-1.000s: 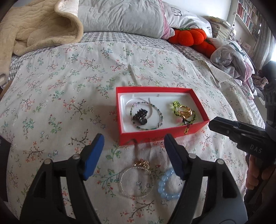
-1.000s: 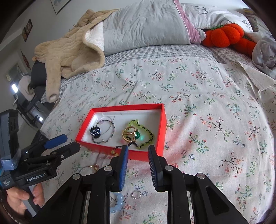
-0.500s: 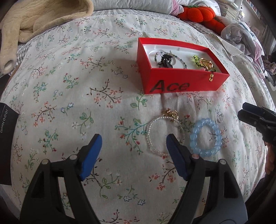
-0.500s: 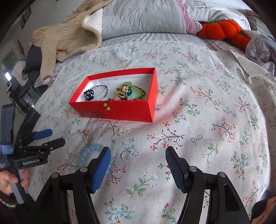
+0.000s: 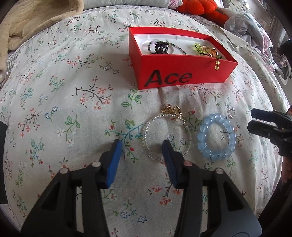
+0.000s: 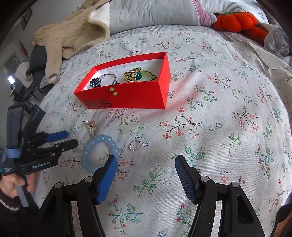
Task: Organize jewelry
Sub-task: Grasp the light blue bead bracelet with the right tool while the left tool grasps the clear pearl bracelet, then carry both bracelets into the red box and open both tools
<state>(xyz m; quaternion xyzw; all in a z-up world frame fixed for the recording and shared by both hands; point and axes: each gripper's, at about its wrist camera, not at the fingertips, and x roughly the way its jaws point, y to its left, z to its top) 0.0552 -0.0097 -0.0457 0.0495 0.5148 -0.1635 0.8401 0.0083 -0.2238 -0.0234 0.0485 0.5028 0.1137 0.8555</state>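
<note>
A red box (image 5: 182, 73) marked "Ace" sits on the floral bedspread (image 5: 73, 91) and holds beaded bracelets, a dark clip and a gold ring; it also shows in the right wrist view (image 6: 127, 94). In front of it lie a clear bead bracelet with a gold charm (image 5: 165, 134), a blue bead bracelet (image 5: 216, 136) and a small silver ring (image 5: 231, 113). My left gripper (image 5: 141, 145) is open, its right finger over the clear bracelet's near edge. My right gripper (image 6: 146, 162) is open and empty, just short of the silver ring (image 6: 134, 145), beside the blue bracelet (image 6: 100, 153).
A beige blanket (image 6: 73, 34), a grey pillow (image 6: 155, 12) and an orange plush (image 6: 235, 21) lie at the head of the bed. Crumpled clothes (image 5: 246, 25) lie at the right. A dark object (image 5: 2, 164) sits at the left edge.
Both grippers have pulled back from the box and dropped toward the loose jewelry. The right gripper has opened wide. The left gripper's fingers have closed in a little near the clear bracelet.
</note>
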